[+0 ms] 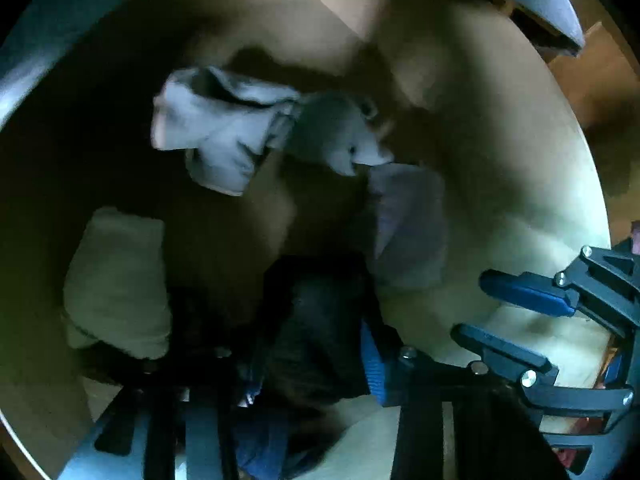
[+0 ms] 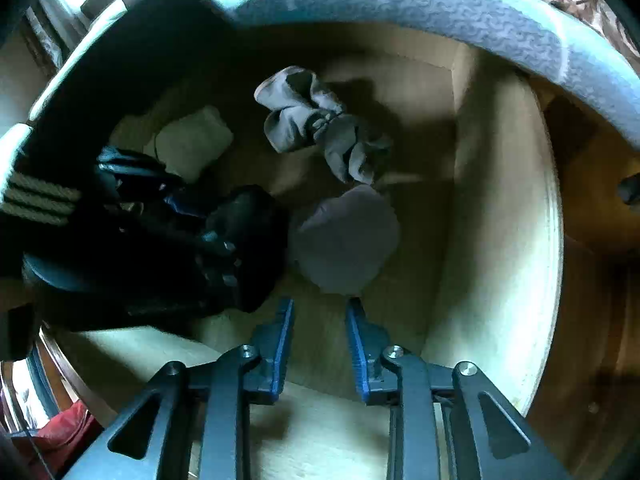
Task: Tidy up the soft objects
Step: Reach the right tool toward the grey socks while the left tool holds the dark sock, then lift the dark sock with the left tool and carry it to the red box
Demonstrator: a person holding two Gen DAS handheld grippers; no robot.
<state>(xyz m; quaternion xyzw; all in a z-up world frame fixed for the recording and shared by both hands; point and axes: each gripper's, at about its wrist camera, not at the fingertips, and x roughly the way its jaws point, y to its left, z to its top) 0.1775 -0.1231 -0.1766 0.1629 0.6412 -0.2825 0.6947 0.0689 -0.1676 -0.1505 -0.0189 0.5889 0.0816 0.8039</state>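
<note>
Your left gripper (image 1: 312, 364) reaches down into the wooden drawer (image 2: 500, 208), its two blue-padded fingers on either side of a black rolled sock bundle (image 1: 320, 320). The pads look close against it, but the picture is too dark and blurred to tell whether they press. Your right gripper (image 2: 320, 312) hangs above the drawer floor with a modest gap between its fingers and nothing in it; the grey rolled bundle (image 2: 344, 240) lies just beyond its tips.

You can count four soft things in the drawer: the black bundle, the grey bundle, a pale cream bundle (image 2: 192, 140) near the far left side, and one loose, crumpled pair of grey socks (image 2: 316, 124) further back. The left gripper and the black bundle sit just left of the grey bundle. A padded grey edge (image 2: 440, 4) runs across above the drawer's far wall.
</note>
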